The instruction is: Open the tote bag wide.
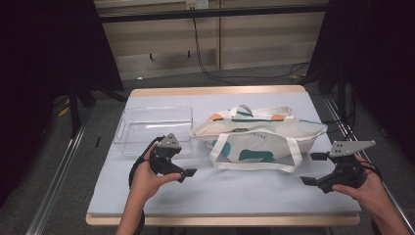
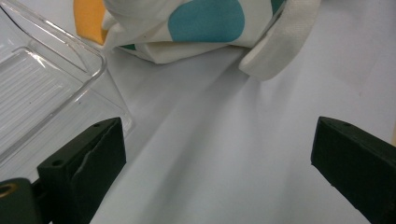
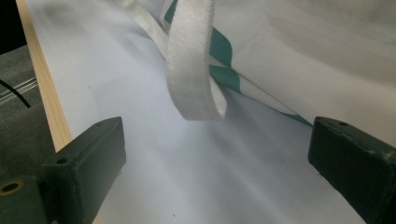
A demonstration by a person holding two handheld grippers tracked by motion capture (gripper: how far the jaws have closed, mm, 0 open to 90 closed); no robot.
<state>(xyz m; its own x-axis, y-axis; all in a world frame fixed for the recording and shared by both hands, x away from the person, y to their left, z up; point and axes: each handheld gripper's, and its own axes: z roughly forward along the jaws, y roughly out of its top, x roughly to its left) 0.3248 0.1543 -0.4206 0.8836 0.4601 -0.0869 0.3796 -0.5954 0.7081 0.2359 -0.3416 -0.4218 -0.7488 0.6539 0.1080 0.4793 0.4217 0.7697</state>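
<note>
A person's left gripper and right gripper, jaws wide and empty, flank a cream tote bag lying flat mid-bench beside a clear plastic bin. The approach appears under way; next, each gripper likely must close on a white strap. The bag's contents stay hidden.

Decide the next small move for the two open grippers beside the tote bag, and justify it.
Probably ease the right gripper forward onto the white strap. Its jaws stand open and empty, and the strap loop hangs just ahead of them. The left gripper also waits open near the tote bag.
</note>
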